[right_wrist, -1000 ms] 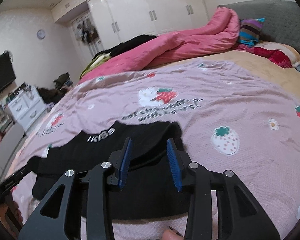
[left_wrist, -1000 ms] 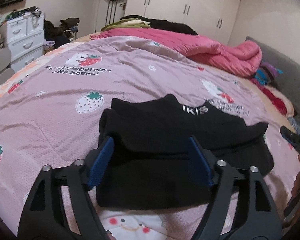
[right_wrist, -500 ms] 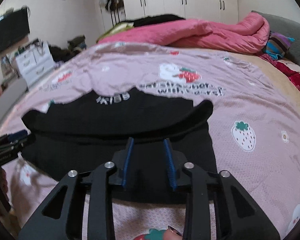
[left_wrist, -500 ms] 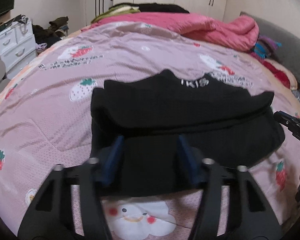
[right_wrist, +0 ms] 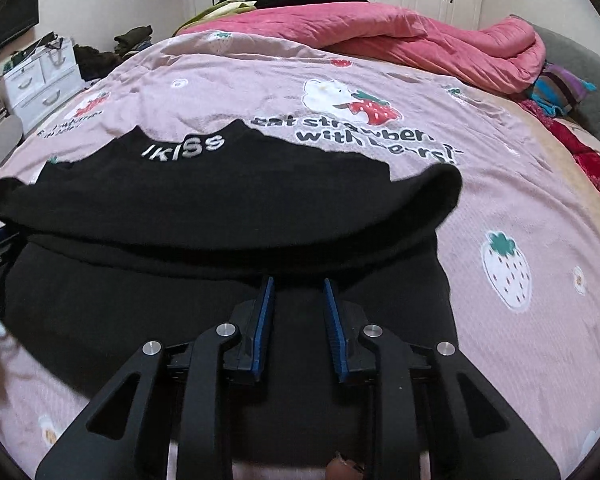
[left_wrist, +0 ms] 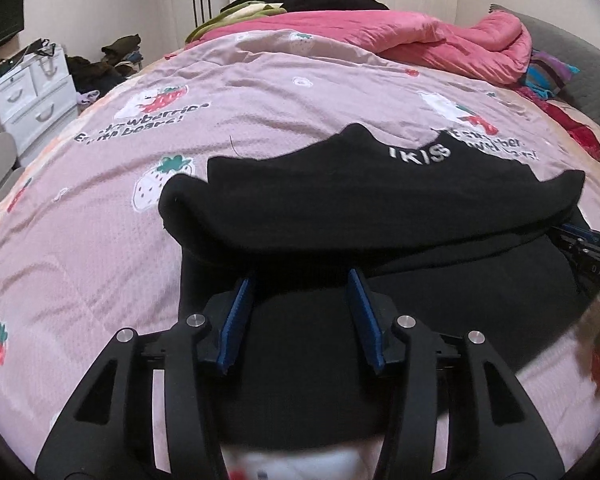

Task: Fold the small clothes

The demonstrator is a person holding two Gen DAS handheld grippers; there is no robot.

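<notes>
The near hem of the black garment is blurred and partly covered by the gripper frames in both views, so its bottom edge is hard to trace. It lies on the pink strawberry-print bedspread, with an upper layer folded across a lower one and white lettering near the far edge.

The left gripper has its fingers spread apart with nothing pinched between them; the tips reach the shadowed line under the folded layer, and whether they touch the cloth cannot be told. The right gripper is also parted, more narrowly, holding nothing, its tips at the same fold line.

The left wrist view shows the other gripper's tip at its right border, cut off by the frame. The right wrist view shows only a dark sliver at its left border, and a fingernail at the bottom edge. A pink quilt is heaped at the far side.
</notes>
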